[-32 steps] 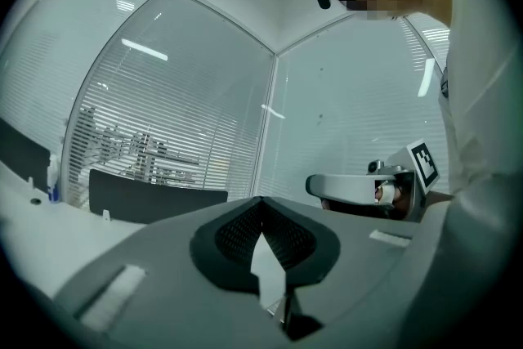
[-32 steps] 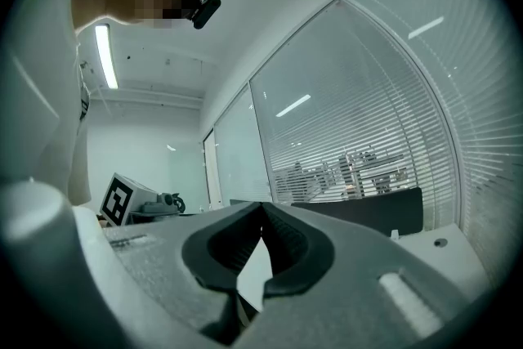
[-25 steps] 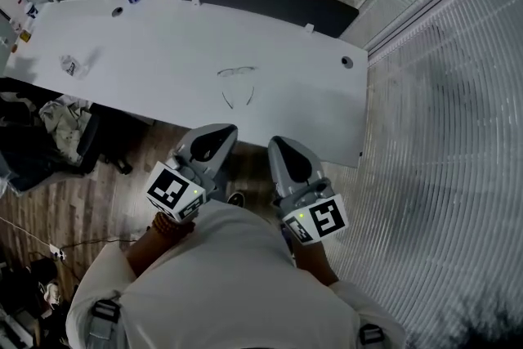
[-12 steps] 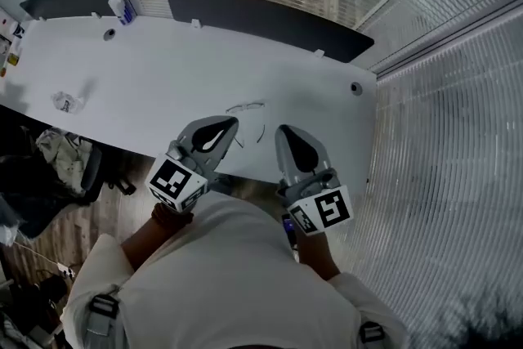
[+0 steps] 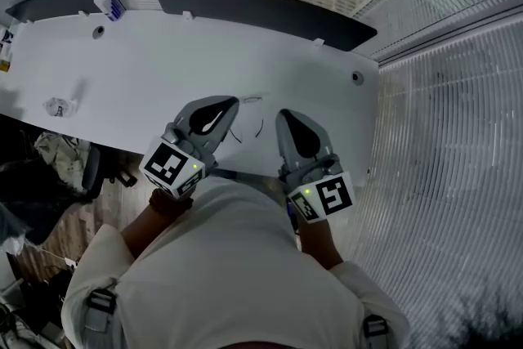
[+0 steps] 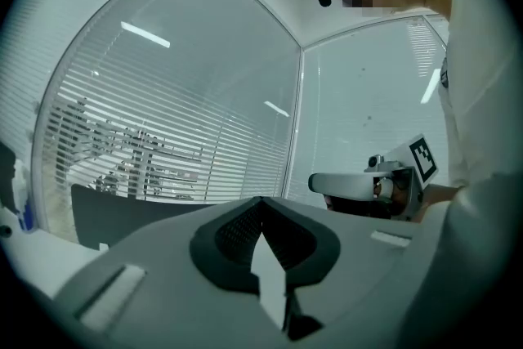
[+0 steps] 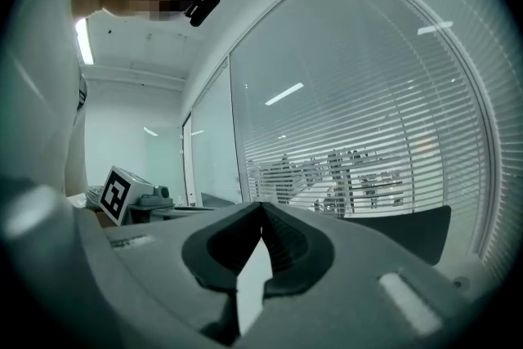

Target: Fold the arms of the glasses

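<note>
While both jaws sit closed on nothing, I hold the left gripper (image 5: 221,106) and right gripper (image 5: 288,120) over the table's (image 5: 147,69) near edge. The glasses (image 5: 249,114) lie unfolded between their tips. Tabletop runs wide leftward; the blinds wall (image 5: 441,135) stands near on the right.

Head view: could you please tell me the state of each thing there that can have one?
glasses: lying on the white table, arms unfolded, in neither gripper.
left gripper: shut, empty, above the table's near edge.
right gripper: shut, empty, beside the left one.
</note>
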Tool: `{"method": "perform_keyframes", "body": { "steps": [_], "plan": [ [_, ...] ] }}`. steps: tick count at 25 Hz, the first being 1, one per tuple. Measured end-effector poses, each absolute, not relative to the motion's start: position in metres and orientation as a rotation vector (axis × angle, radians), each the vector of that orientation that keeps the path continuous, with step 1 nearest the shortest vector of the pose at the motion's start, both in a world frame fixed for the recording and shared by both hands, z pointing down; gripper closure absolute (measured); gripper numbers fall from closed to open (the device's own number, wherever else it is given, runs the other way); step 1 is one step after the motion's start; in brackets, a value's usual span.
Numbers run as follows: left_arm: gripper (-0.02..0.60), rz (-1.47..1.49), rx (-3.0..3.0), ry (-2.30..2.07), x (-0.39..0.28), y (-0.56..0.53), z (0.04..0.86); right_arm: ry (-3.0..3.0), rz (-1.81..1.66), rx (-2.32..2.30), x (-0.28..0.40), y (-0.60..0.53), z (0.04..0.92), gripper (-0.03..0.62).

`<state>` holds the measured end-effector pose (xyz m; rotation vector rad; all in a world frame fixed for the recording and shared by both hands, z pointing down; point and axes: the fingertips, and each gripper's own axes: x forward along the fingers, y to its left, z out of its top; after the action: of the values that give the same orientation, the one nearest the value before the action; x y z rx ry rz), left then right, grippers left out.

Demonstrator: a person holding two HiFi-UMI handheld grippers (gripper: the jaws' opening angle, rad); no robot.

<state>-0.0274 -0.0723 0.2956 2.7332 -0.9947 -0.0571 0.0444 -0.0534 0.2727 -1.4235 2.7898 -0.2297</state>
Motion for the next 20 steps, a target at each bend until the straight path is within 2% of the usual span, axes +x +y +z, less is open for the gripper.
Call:
{"method": "perform_keyframes", "body": {
  "steps": [9, 16, 18, 20],
  "plan": [
    [0.578, 0.083, 2.614, -0.976, -0.026, -0.062, 0.368, 2.849, -0.46, -1.426, 0.051, -0.044, 0.334, 0.592],
    [0.577, 0.168, 2.68, -0.858, -0.012, -0.067, 0.395, 2.886, -0.416, -1.486, 0.064, -0.058, 0.358, 0.592],
    [0.544, 0.254, 2.701, -0.856, -0.012, -0.074, 0.412, 2.914, -0.401, -1.497, 0.065, -0.064, 0.368, 0.592],
    [0.541, 0.329, 2.712, -0.879, -0.016, -0.084, 0.431, 2.943, -0.405, -1.51, 0.067, -0.07, 0.384, 0.592]
  ]
}}
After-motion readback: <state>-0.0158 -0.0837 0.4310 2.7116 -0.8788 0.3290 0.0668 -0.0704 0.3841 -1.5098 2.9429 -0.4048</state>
